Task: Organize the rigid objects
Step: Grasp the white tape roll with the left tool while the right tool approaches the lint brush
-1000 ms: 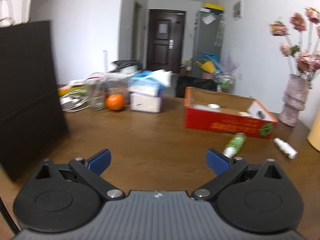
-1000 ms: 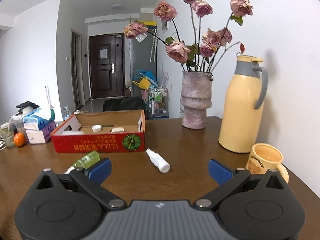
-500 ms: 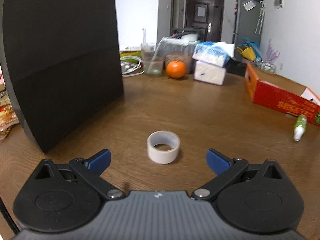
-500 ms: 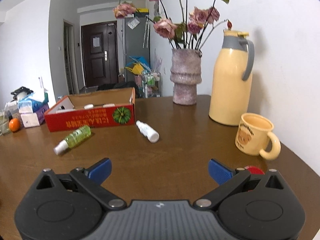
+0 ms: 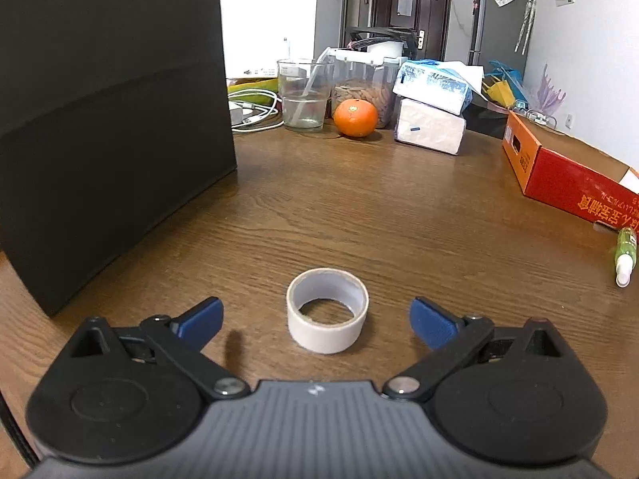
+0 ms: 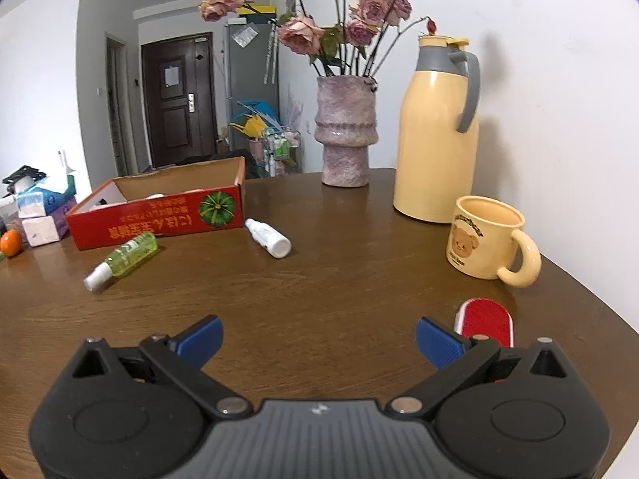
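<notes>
One tape roll (image 5: 327, 311), two bottles (image 6: 122, 259) (image 6: 268, 237)

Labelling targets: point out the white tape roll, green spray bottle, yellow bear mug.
white tape roll (image 5: 327, 329), left wrist view, outer front wall
green spray bottle (image 6: 133, 253), right wrist view, mid-body
yellow bear mug (image 6: 475, 245), right wrist view, front wall

A red brush (image 6: 485, 321) lies partly hidden behind the right gripper's finger (image 6: 439, 341). The red box (image 5: 575, 183) runs off the left view's edge, its contents unclear.

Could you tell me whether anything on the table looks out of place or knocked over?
Yes: the green spray bottle and the white bottle lie on their sides on the table, just outside the red box.
</notes>
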Demonstrator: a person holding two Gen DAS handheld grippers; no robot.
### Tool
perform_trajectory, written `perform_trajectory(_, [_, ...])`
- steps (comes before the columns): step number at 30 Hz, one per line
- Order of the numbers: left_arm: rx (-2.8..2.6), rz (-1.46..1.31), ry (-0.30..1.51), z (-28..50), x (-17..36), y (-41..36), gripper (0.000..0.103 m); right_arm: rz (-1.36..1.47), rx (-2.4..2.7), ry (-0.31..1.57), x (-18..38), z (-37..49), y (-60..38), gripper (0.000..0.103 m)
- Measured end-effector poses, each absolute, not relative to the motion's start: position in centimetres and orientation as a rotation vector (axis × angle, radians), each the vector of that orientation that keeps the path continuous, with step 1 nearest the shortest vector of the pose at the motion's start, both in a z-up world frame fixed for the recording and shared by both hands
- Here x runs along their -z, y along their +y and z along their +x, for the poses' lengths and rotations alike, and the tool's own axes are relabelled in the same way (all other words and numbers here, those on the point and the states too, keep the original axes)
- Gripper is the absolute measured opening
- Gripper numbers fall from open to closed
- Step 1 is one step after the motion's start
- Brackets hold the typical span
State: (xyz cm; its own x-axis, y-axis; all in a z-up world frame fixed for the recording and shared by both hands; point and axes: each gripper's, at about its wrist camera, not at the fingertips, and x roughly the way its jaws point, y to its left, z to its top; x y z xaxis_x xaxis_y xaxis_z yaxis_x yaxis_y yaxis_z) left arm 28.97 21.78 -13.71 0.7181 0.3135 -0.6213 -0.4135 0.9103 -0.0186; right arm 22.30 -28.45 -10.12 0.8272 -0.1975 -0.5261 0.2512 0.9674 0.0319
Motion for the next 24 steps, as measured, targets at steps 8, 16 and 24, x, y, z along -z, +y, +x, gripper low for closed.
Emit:
perform_trajectory(8, [-0.372,-0.119,0.657,29.6,14.1,21.2,0.045,0.122,0.256,0.569,10.7,22.1,-29.7,0.103])
perform_trajectory(16, [-0.341,-0.129,0.612,28.5,13.6,20.9,0.044,0.12,0.284,0.574,11.0,21.5,-30.7,0.103])
perform_trajectory(24, [-0.341,-0.123,0.593,27.0,12.8,20.0,0.044,0.112,0.308,0.571,10.6,20.4,-32.6,0.103])
